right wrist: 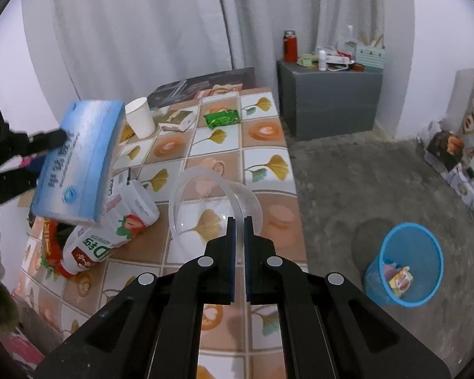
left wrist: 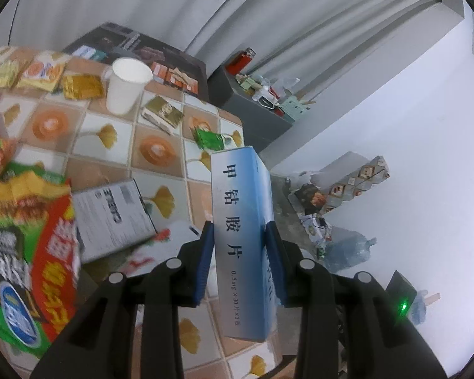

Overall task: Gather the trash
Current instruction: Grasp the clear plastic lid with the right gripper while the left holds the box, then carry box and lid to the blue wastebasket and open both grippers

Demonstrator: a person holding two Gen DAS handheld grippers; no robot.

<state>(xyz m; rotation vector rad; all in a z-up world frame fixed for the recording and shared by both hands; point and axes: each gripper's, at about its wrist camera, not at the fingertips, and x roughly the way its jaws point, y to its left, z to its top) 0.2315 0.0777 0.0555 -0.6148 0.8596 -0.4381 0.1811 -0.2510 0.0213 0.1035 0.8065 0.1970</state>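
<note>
Left wrist view: blue medicine box [left wrist: 243, 240] clamped lengthwise between the pads of the left gripper [left wrist: 240, 230], lifted over the table's [left wrist: 161, 148] right edge.

Right wrist view: right gripper [right wrist: 239, 221] pinched shut on the rim of a clear plastic bowl [right wrist: 205, 202] near that edge; blue wastebasket [right wrist: 404, 265] on the floor beyond, holding wrappers.

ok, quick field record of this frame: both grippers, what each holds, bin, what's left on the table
left gripper: shut on blue medicine box, box held off the table
right gripper: shut on clear plastic bowl, pinching its rim
bin: blue mesh wastebasket on the floor beside the table, some wrappers inside
table: white paper cup, green wrapper, strawberry milk bottle
</note>
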